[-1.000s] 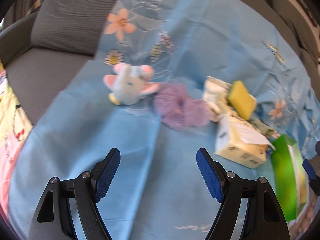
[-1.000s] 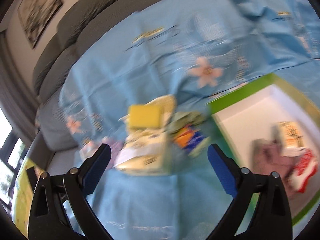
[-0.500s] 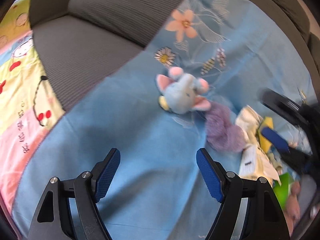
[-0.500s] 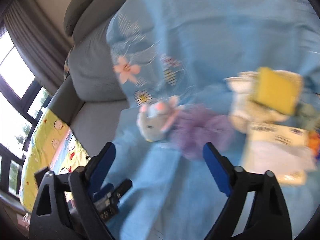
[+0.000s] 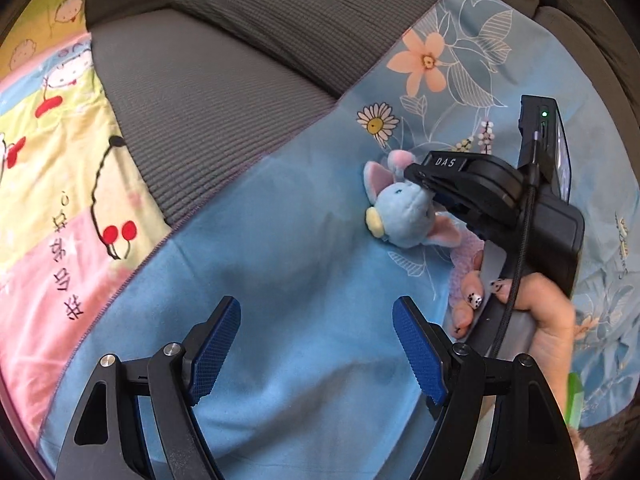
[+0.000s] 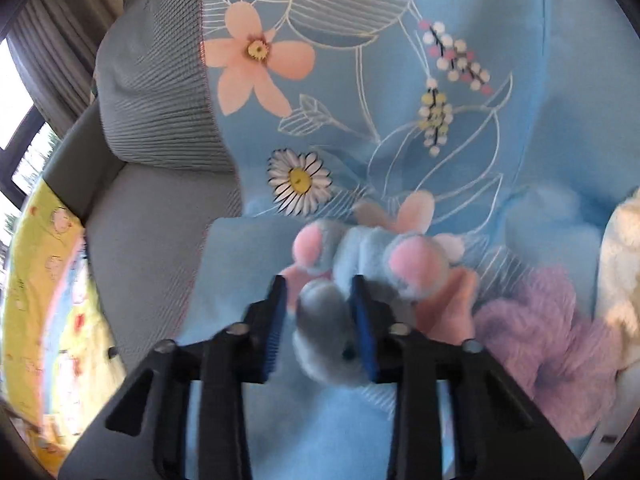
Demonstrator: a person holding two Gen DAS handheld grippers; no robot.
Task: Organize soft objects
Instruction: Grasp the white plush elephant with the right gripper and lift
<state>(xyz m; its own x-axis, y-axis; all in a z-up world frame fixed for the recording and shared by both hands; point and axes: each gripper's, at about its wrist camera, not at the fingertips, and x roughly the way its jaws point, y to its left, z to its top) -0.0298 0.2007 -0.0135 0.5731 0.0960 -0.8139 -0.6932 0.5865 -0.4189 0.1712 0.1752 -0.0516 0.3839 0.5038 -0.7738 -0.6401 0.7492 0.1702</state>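
The plush elephant (image 6: 360, 300), lying on the blue floral sheet (image 5: 280, 280), is light and compressible; the right gripper (image 6: 320, 320) pinches its head almost closed, while the left gripper (image 5: 316, 344) stands wide open, empty.

A grey ribbed sofa (image 5: 224, 92) fills the upper left of the left wrist view, its back cushion (image 5: 320, 8) along the top. A light blue flowered sheet (image 5: 304, 264) drapes over seat and backrest. A yellow-and-pink cartoon blanket (image 5: 52, 168) lies at far left. In the right wrist view, daylight comes through a window (image 6: 18, 120) with grey curtains (image 6: 56, 52) at upper left.
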